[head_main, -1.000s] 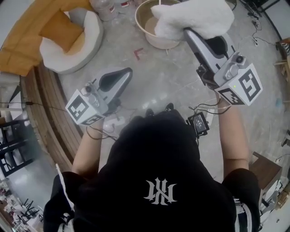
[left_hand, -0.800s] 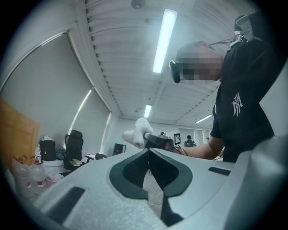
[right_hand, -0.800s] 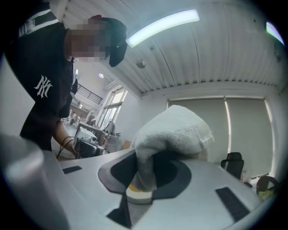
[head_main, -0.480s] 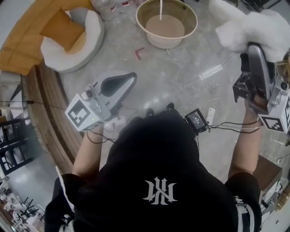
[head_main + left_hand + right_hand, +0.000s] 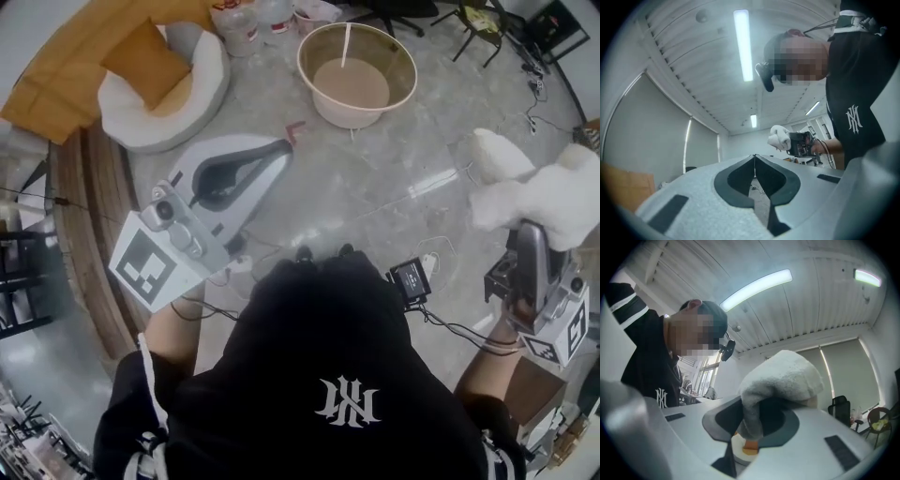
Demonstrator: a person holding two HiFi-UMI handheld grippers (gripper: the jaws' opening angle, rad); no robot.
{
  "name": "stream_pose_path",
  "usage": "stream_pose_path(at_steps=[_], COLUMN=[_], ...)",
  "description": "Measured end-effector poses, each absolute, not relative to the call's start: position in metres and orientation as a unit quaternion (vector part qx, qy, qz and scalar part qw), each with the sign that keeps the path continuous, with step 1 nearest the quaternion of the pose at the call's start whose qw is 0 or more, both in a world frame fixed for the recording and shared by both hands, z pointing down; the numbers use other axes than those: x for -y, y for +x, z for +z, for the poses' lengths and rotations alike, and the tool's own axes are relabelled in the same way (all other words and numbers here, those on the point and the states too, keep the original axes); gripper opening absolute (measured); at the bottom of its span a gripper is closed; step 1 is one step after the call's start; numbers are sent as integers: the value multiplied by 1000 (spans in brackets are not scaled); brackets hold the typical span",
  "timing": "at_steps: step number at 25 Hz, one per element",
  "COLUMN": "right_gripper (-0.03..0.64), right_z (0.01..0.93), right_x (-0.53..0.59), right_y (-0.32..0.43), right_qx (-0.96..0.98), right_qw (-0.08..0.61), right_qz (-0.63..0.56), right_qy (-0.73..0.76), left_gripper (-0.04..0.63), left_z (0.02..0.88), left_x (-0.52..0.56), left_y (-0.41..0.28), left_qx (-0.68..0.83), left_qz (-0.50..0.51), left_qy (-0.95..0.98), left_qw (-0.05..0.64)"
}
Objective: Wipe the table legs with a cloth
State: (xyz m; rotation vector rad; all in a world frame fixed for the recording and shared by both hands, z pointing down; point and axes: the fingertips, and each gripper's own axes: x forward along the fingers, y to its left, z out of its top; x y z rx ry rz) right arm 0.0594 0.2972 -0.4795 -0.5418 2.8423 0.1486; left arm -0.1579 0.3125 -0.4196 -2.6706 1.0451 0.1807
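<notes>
A fluffy white cloth [image 5: 539, 192] is bunched in my right gripper [image 5: 527, 239], which is shut on it at the right of the head view, over the grey floor. In the right gripper view the cloth [image 5: 780, 378] droops over both jaws and hides their tips; that gripper [image 5: 757, 404] points up at the ceiling. My left gripper [image 5: 281, 150] is raised at centre left with nothing in it. Its jaws [image 5: 754, 157] meet in a thin line and also aim at the ceiling. The cloth [image 5: 779, 137] shows small in that view. No table leg is clearly visible.
A round beige basin [image 5: 356, 42] with a stick in it stands on the floor ahead. At upper left a white round cushion [image 5: 202, 89] holds an orange pillow. A curved wooden edge [image 5: 84, 234] runs down the left. Cables and a small black device [image 5: 410, 277] lie by the person's feet.
The right gripper has swung the cloth from over the basin out to the right and down beside the person. The left gripper has risen closer to the head camera.
</notes>
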Motion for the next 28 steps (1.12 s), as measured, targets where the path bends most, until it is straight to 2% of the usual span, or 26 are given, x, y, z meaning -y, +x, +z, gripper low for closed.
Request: stream_pose_path(at_steps=[4, 8, 10, 11, 13, 16, 20, 22, 28], right_gripper=[74, 74, 74, 74, 74, 74, 74, 74, 74], right_z=[-465, -489, -491, -487, -472, -448, -399, -371, -339], right_x=[-299, -296, -301, -304, -302, -290, -286, -288, -301], right_y=[56, 69, 90, 102, 124, 151, 173, 184, 175], right_qx=[-980, -983, -985, -986, -986, -986, -989, -989, -990], right_qw=[116, 146, 147, 144, 138, 133, 88, 70, 37], right_qz=[24, -5, -13, -18, -29, -52, -78, -103, -134], right_qy=[-160, -108, -89, -85, -85, -89, -84, -74, -29], left_gripper=[6, 6, 6, 6, 6, 6, 6, 6, 6], left_z=[-449, -506, -534, -544, -550, -513, -433, -400, -360], left_x=[-307, -321, -337, -341, -339, -318, -298, -301, -311], left_y=[-152, -126, -103, -93, -76, -49, -13, 15, 75], left_qx=[-369, -321, -295, -296, -314, -335, -351, -351, -319], left_qz=[7, -92, -80, -51, 21, 83, 153, 158, 79], left_qy=[-911, -880, -868, -870, -881, -897, -916, -921, -944], left_qw=[184, 337, 392, 391, 355, 275, 116, 63, 31])
